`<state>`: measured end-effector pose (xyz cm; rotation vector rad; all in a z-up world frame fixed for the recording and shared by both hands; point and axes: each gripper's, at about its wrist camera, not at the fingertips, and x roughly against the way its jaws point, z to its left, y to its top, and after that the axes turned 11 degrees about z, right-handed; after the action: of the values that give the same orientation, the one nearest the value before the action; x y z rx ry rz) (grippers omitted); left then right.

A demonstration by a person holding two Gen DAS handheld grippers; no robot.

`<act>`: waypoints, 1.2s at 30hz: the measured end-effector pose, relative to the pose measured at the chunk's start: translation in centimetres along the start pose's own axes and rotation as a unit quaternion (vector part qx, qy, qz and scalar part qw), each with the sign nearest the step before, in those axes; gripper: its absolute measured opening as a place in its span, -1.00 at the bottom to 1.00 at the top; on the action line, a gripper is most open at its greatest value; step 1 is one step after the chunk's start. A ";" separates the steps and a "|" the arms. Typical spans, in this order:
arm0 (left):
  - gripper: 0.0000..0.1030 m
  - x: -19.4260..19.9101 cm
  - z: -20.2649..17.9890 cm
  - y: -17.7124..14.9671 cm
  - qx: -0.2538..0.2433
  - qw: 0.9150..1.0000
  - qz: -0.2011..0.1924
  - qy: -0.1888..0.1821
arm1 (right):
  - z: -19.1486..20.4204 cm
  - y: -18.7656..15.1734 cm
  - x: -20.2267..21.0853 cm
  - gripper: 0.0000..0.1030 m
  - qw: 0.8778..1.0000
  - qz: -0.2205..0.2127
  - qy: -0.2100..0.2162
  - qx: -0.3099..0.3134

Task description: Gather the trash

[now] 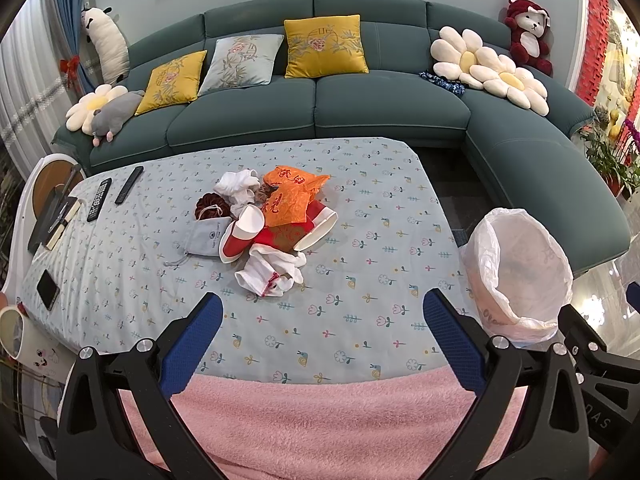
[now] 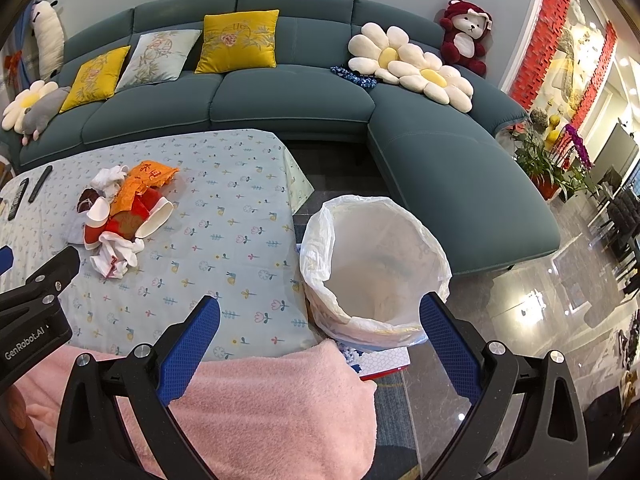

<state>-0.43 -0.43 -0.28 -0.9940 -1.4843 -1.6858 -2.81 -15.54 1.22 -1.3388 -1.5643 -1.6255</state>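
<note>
A pile of trash lies mid-table: an orange wrapper [image 1: 292, 200], red-and-white paper cups [image 1: 242, 234], crumpled white tissues [image 1: 272, 274] and a grey pouch [image 1: 208, 236]. The pile also shows at the left in the right wrist view [image 2: 128, 216]. A trash bin lined with a white bag [image 1: 520, 272] stands off the table's right edge [image 2: 376, 264]. My left gripper [image 1: 320, 320] is open and empty, above the table's near part, short of the pile. My right gripper [image 2: 320, 324] is open and empty, over the table's right corner beside the bin.
The table has a flowered cloth [image 1: 360, 240]. Two remotes [image 1: 116, 192], a phone [image 1: 48, 289], a notebook [image 1: 52, 216] and a mug [image 1: 24, 340] lie at its left. A pink towel [image 1: 320, 420] covers the near edge. A green sofa [image 1: 320, 108] stands behind.
</note>
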 end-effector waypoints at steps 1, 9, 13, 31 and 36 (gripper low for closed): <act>0.86 0.0 0.1 0.0 0.000 1.000 0.000 0.000 | 0.0 0.0 0.0 0.85 1.000 0.000 0.000 0.000; 0.86 0.0 0.1 0.0 0.000 1.000 0.001 0.000 | 0.1 -0.1 -0.1 0.85 1.000 0.001 -0.001 -0.001; 0.86 0.0 0.0 0.0 0.000 1.000 0.001 -0.001 | -0.1 -0.2 -0.3 0.85 1.000 0.000 -0.002 -0.002; 0.86 -0.7 1.0 0.9 0.003 1.000 0.004 -0.016 | 0.5 0.5 -0.8 0.85 1.000 -0.001 -0.014 -0.012; 0.86 -1.8 2.3 1.4 -0.007 0.999 0.010 -0.033 | 1.3 1.1 -1.4 0.85 1.000 -0.002 -0.005 -0.021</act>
<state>1.87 1.71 -1.06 -1.0769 -1.5029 -1.6657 -0.96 -14.89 0.24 -1.3691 -1.5475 -1.6651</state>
